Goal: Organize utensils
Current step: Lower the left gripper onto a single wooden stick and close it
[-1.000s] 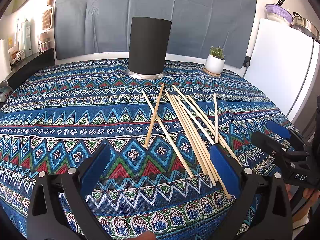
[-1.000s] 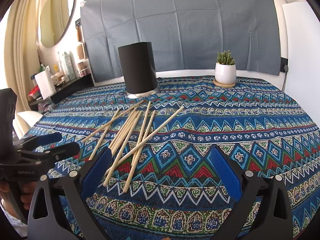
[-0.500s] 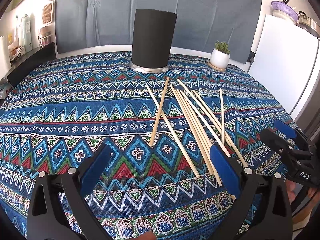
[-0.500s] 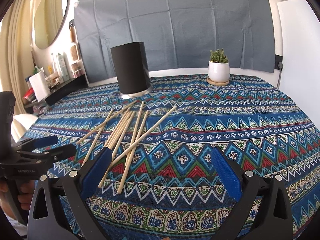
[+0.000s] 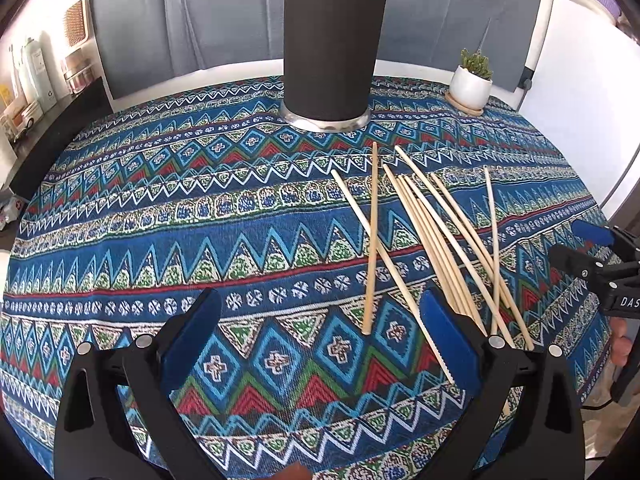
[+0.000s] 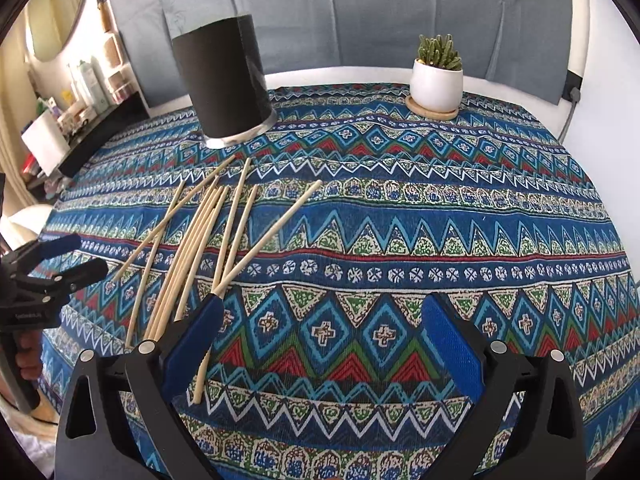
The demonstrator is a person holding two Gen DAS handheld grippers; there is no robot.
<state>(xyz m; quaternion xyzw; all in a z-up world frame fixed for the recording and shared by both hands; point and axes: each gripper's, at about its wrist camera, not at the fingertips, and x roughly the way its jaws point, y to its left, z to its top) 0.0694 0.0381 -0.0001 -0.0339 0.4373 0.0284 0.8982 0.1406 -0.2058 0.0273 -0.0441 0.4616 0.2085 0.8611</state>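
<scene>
Left wrist view first: the left gripper (image 5: 320,332) hangs low over the patterned tablecloth (image 5: 160,216), jaws spread wide, nothing between them. Just to its right the loose wooden chopsticks (image 5: 432,236) lie fanned and crossing, their near ends beside its right finger. Behind them the black holder (image 5: 330,56) stands upright, a potted cactus (image 5: 472,80) further right. At the far edge, the right gripper (image 6: 320,336) also gapes wide and empty, chopsticks touching nothing but cloth.
</scene>
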